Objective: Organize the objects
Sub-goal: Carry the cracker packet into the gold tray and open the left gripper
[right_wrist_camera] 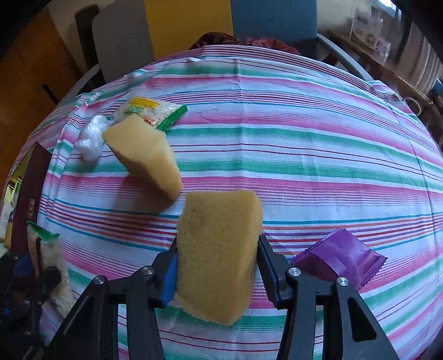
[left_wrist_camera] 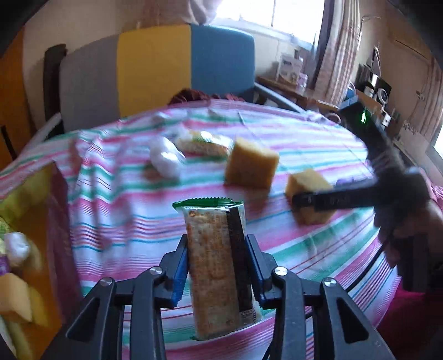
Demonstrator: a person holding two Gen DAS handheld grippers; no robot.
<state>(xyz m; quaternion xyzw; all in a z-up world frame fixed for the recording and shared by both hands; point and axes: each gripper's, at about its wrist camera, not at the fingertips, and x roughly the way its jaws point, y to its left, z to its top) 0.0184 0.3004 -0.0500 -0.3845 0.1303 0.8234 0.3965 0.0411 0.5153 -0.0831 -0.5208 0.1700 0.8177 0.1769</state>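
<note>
Box (left_wrist_camera: pixel 55 210) left of my left hand-held gripper (left_wrist_camera: pixel 217 263) already holds items; it clamps a cracker packet (left_wrist_camera: pixel 213 265), my right hand-held gripper (right_wrist_camera: pixel 217 265) a sponge (right_wrist_camera: pixel 218 249); another sponge (right_wrist_camera: pixel 144 155) and a purple packet (right_wrist_camera: pixel 343 257) wait on the bench (right_wrist_camera: pixel 304 138).

A striped tablecloth (right_wrist_camera: pixel 304 155) in pink, green and white is spread over the table, and creases are seen running across it. Beyond the far edge, a chair (left_wrist_camera: pixel 155 74) with grey, yellow and blue back panels is placed against the table. A dark red cloth (right_wrist_camera: pixel 249 41) is bunched on its seat. A bright window (left_wrist_camera: pixel 265 13) is seen behind, with a patterned curtain (left_wrist_camera: pixel 340 47) hung beside it. A cluttered shelf (left_wrist_camera: pixel 373 91) is set along the right wall, its contents too blurred to be told.
</note>
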